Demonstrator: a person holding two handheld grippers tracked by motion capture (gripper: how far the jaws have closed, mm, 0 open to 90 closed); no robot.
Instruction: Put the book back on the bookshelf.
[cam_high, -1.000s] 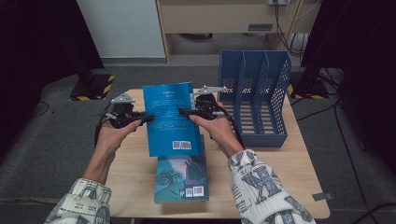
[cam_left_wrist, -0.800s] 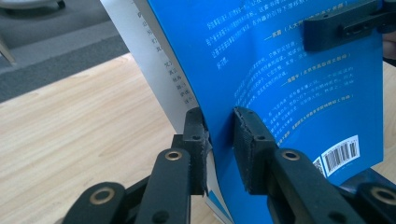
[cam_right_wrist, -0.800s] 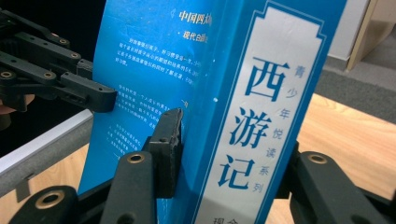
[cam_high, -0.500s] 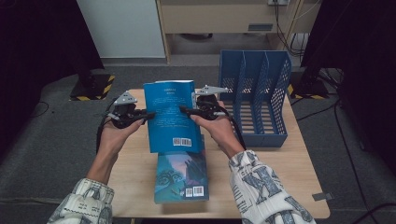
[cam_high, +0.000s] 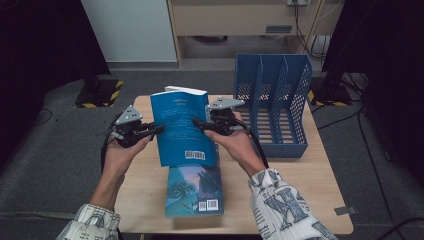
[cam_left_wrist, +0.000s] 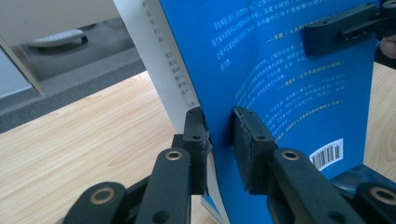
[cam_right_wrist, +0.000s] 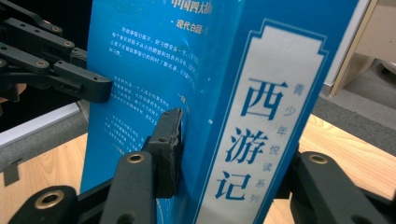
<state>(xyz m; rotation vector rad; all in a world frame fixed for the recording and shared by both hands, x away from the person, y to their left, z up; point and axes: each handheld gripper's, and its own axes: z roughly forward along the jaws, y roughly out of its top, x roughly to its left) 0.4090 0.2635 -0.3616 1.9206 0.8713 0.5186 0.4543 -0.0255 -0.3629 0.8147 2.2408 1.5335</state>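
A bright blue book (cam_high: 182, 125) is held tilted up off the table between both grippers, back cover with barcode toward the person. My left gripper (cam_high: 157, 130) is shut on its left, page-edge side; in the left gripper view the jaws (cam_left_wrist: 219, 126) straddle the blue book (cam_left_wrist: 289, 84). My right gripper (cam_high: 197, 122) is shut on the spine side; in the right gripper view the pads (cam_right_wrist: 229, 154) clamp the blue book (cam_right_wrist: 140, 70) beside its white title panel. A second, darker illustrated book (cam_high: 195, 190) lies flat below it.
A blue mesh file rack (cam_high: 280, 100) with several upright slots stands at the right rear of the wooden table (cam_high: 300, 190). White and wooden cabinets stand behind the table. The other gripper's jaw shows across the cover, the right gripper (cam_left_wrist: 336, 28) and the left gripper (cam_right_wrist: 70, 74).
The left gripper has shifted a little along the book's left edge. The book stands slightly more upright. The right gripper has stayed in place.
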